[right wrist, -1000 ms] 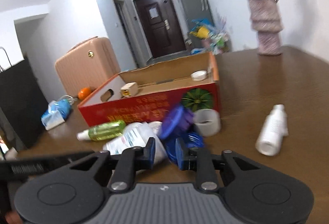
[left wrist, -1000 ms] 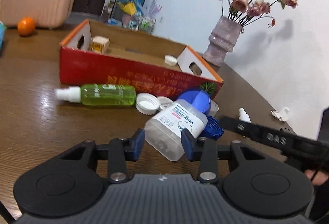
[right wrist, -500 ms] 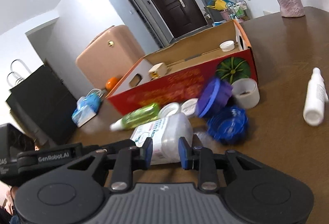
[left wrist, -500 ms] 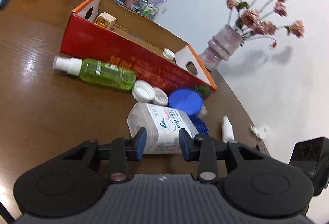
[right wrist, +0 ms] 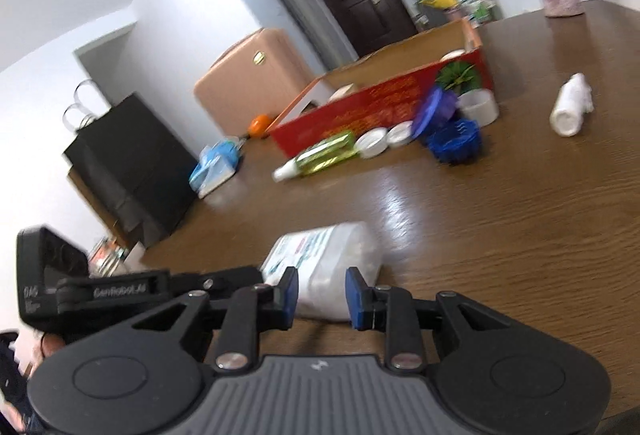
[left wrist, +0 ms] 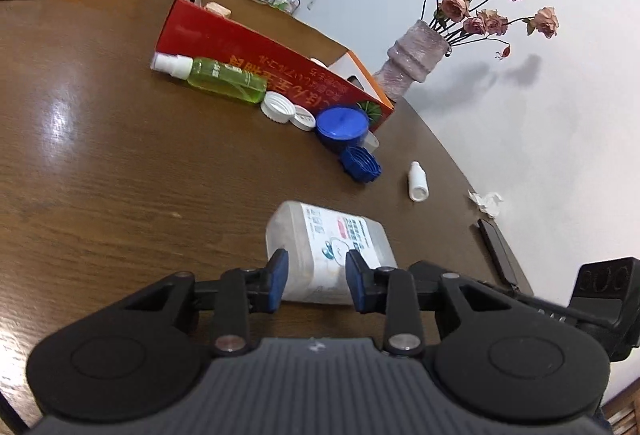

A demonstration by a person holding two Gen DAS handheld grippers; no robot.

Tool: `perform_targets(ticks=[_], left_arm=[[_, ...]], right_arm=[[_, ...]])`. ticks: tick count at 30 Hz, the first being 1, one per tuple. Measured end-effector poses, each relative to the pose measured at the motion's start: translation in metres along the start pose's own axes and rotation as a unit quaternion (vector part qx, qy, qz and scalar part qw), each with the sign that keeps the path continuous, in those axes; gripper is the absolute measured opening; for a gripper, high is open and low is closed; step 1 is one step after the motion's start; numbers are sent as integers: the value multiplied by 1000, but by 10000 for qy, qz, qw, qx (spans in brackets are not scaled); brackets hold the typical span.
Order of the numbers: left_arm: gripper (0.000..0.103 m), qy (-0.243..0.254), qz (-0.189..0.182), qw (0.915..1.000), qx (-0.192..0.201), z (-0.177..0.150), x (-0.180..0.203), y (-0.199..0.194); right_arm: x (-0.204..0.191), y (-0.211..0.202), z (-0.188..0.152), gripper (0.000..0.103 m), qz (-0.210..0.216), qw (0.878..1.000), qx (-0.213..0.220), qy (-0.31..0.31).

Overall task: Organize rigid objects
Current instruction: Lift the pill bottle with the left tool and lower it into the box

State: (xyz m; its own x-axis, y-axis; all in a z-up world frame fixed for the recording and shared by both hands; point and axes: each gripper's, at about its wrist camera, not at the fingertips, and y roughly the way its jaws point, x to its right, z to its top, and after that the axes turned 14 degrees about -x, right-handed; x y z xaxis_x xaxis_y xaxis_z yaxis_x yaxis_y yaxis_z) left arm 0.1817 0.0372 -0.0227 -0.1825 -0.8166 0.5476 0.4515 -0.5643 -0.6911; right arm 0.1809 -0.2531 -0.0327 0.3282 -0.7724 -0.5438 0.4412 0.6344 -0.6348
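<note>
The translucent labelled plastic bottle [left wrist: 334,247] lies on its side on the brown wooden table [left wrist: 100,171], well apart from the red cardboard box [left wrist: 256,59]. The left gripper [left wrist: 313,281] has its blue-padded fingers [left wrist: 278,279] pressed against the bottle's two sides, clamped on it. The right gripper [right wrist: 321,295] straddles the same bottle's [right wrist: 328,267] other end, fingers [right wrist: 354,299] narrowly apart; whether they touch it I cannot tell. Along the box's front lie a green spray bottle [left wrist: 212,77], white caps [left wrist: 278,108] and blue lids [left wrist: 342,122]. A small white bottle [left wrist: 417,181] lies further right.
</note>
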Motion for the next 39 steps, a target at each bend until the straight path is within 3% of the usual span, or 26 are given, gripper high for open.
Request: perform_targets(ticks=[2, 5, 7, 10, 11, 13, 18, 24, 28, 30, 34, 39], left_arm=[[33, 65, 93, 9999, 32, 4, 0, 1], [46, -29, 142, 9999, 24, 12, -3, 6], [46, -83, 149, 9998, -40, 15, -6, 12], [43, -143, -59, 9998, -150, 17, -12, 19], [34, -151, -226, 9995, -186, 18, -14, 21], [34, -186, -260, 9994, -119, 21, -14, 22], [31, -271, -401, 9987, 144, 45, -13, 19], [32, 517, -117, 9951, 840, 127, 14, 24], [32, 750, -97, 9922, 995, 199, 25, 44], [32, 643, -194, 9940, 864, 235, 21, 67], [32, 295, 26, 9979, 575, 278, 8, 120], [31, 132, 377, 9991, 133, 291, -11, 163]], right_arm=[[4, -1, 3, 26, -6, 9999, 85, 125], [9, 6, 7, 26, -104, 9996, 94, 243], [13, 11, 10, 26, -128, 9994, 55, 328], [17, 18, 13, 26, 3, 9992, -27, 395], [18, 21, 14, 26, 83, 9992, -80, 394], [20, 25, 17, 21, 234, 9987, -142, 429], [13, 26, 38, 15, 162, 9994, -16, 304], [8, 24, 117, 15, 42, 9984, 563, -58], [15, 35, 182, 15, -158, 9953, 943, -181], [30, 43, 214, 15, -153, 9946, 1024, -71], [77, 82, 271, 15, -228, 9963, 706, 425], [107, 132, 296, 15, -590, 9966, 40, 566]])
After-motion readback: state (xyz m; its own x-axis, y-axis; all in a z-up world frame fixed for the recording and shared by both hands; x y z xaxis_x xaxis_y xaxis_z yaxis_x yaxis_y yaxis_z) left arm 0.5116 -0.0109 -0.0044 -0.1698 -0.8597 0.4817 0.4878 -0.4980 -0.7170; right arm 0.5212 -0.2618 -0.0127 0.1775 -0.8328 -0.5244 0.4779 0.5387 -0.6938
